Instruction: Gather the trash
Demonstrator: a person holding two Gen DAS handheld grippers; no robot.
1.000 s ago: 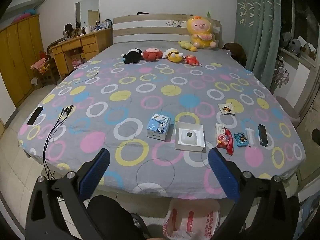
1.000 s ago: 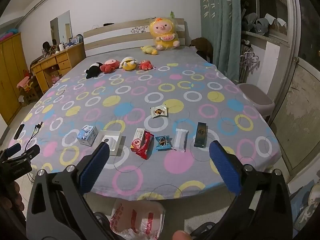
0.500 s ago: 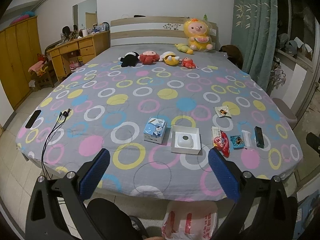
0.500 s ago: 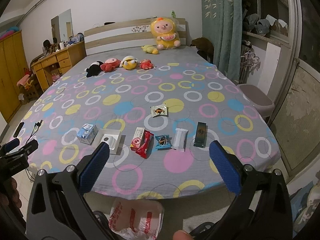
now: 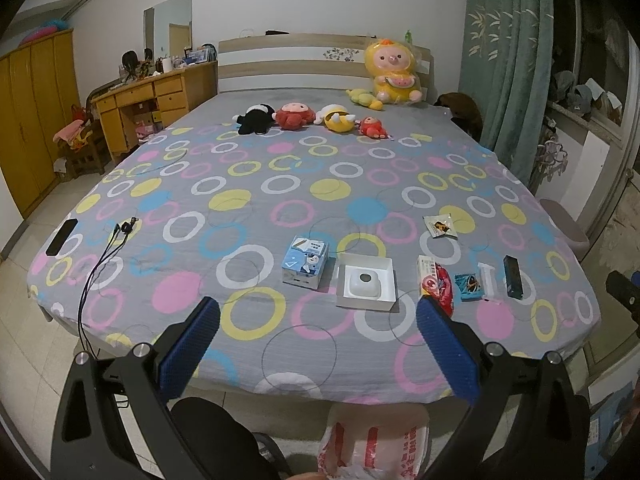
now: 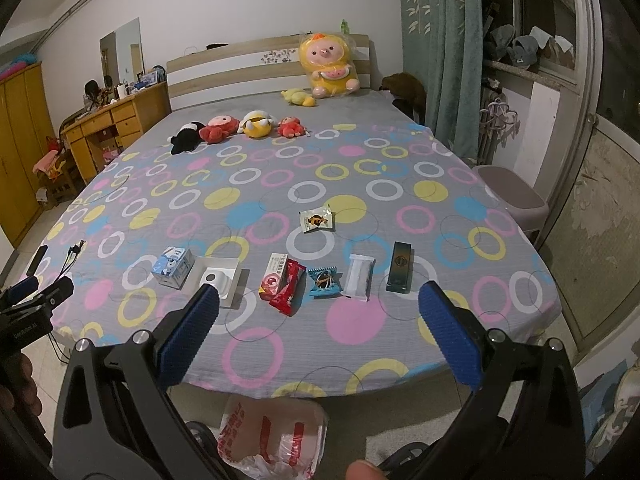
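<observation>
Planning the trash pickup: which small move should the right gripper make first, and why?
Probably ease the open right gripper forward and down toward the red wrapper. It lies nearest on the bed, above the plastic bag on the floor.

Blue carton (image 6: pixel 173 267): small printed box, upright, leftmost in the row near the bed's foot edge.
White box (image 6: pixel 218 280): open, shallow, a rounded white insert with a dark spot inside; just right of the blue carton.
Pink-and-white packet (image 6: pixel 273 276): flat, touching the red wrapper.
Red wrapper (image 6: pixel 288 292): crumpled, angled, against the packet's right side.
Teal wrapper (image 6: pixel 324 281): small, square, flat.
White wrapper (image 6: pixel 358 276): long, flat, just right of the teal one.
Dark box (image 6: pixel 399 267): slim, flat, rightmost in the row.
Sachet (image 6: pixel 317 220): pale, dark emblem, lying apart behind the row.
Plastic bag (image 6: pixel 272 436): white with red print, open, on the floor below the bed's edge.
</observation>
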